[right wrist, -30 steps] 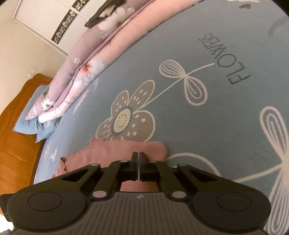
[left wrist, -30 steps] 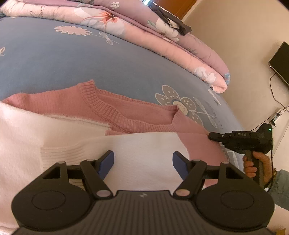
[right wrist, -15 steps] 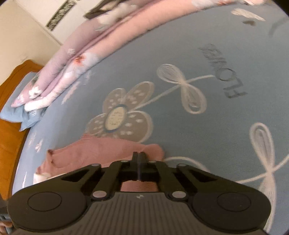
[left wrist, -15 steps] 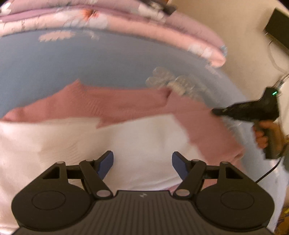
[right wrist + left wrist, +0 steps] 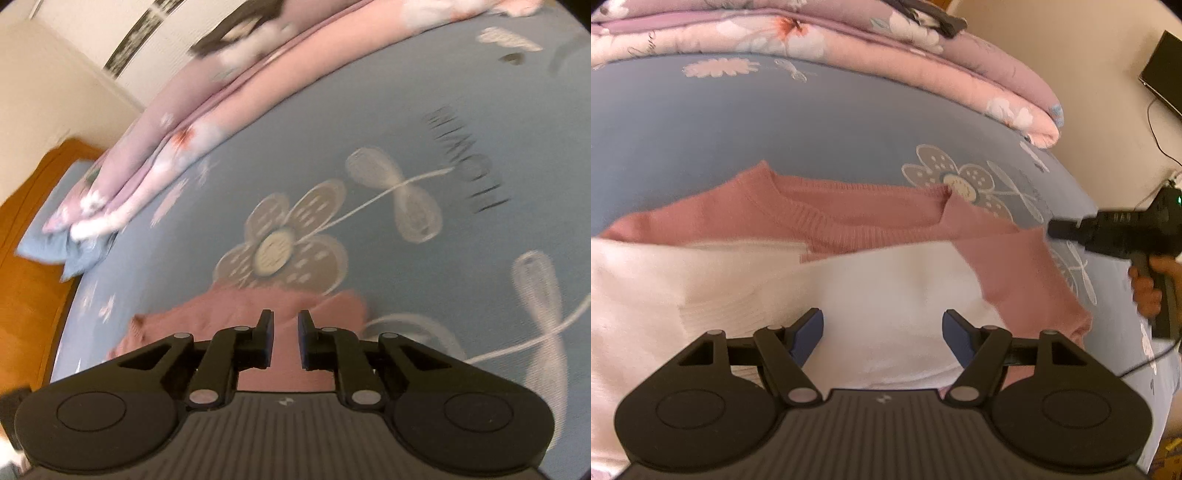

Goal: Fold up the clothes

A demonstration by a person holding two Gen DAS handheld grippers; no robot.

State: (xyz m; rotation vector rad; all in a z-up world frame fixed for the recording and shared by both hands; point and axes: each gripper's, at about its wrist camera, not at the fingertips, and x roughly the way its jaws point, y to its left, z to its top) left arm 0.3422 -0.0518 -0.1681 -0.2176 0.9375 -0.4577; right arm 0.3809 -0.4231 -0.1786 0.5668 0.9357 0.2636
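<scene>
Right claw opening over blue bedsheet.

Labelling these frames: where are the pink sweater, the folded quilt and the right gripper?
pink sweater (image 5: 820,218): left wrist view, ribbed collar.
folded quilt (image 5: 849,40): left wrist view, floral top.
right gripper (image 5: 285,339): right wrist view, between opening fingertips.

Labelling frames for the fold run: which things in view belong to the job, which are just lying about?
Job:
pink-and-white sweater
left tool, open above it
right tool, jaws opening, nothing visibly pinched between them

Lying about:
folded floral quilt
blue pillow
dark garment on the quilt
blue flowered bedsheet
</scene>
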